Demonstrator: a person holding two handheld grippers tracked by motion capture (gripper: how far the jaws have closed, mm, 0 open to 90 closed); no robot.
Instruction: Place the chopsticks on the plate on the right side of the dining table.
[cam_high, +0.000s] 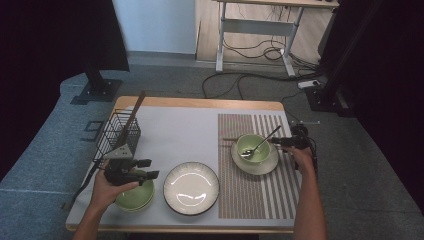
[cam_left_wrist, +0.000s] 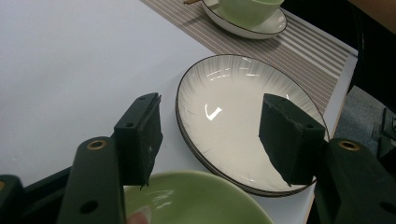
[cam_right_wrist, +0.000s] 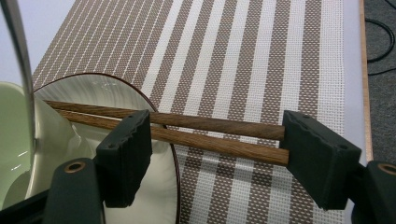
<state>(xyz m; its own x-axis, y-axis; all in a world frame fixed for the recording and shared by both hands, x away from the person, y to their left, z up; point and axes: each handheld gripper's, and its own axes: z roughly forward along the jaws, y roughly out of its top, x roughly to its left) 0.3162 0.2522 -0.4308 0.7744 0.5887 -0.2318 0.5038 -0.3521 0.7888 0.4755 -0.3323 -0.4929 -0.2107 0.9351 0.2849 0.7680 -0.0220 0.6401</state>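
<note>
Where placemat lies, spoon (cam_high: 262, 142) in green bowl (cam_high: 252, 148).

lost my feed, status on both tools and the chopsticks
Left tool open over green bowl. Right tool open, chopsticks between jaws, ungripped. Nothing blocking.

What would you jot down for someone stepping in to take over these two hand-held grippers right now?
Left gripper: open, empty, hovering over the green bowl at the near left, beside the white plate.
Right gripper: open, jaws either side of the two chopsticks, which lie with one end on a plate's rim and the other on the striped mat.
Done, it seems: bowl with spoon set on the mat's plate.
Left, probably: the near bowl and white plate; more utensils stand in the wire basket.
</note>
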